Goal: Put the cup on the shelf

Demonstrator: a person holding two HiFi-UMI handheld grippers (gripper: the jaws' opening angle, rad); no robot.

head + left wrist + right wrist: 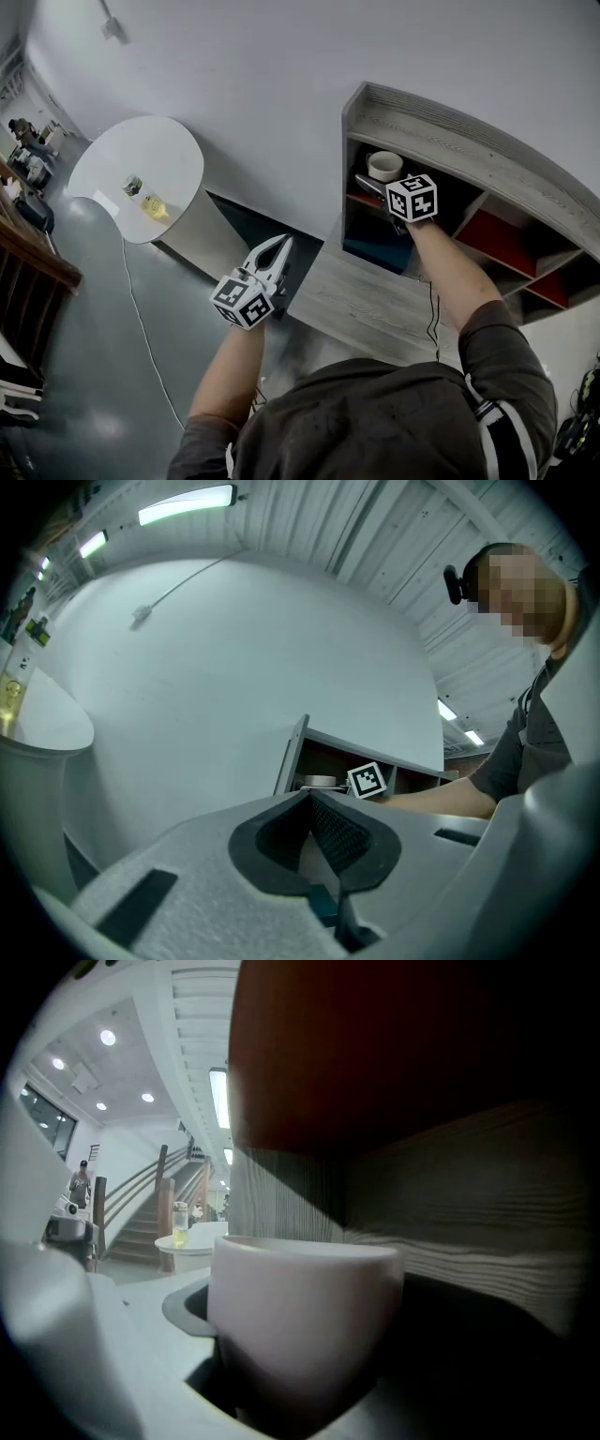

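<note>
Up at right, on the shelf (450, 141), we find the cup (384, 165) inside the top left compartment, with the right tool (389, 186) clamped round it. We judge set-down in hand; base contact unclear. Next calls for a level base, then gentle release. Left tool (279, 246), low left, is pinched together, empty.

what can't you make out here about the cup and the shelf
- Cup base: in the right gripper view it is cut off by the gripper body, so I cannot tell whether it rests on the shelf board.
- Right gripper fingers: in the head view they are mostly behind the marker cube.
- Its far finger: in the right gripper view it is lost in the compartment's shadow.
- Bottle on the round table: in the head view it is too small to identify its contents.
</note>
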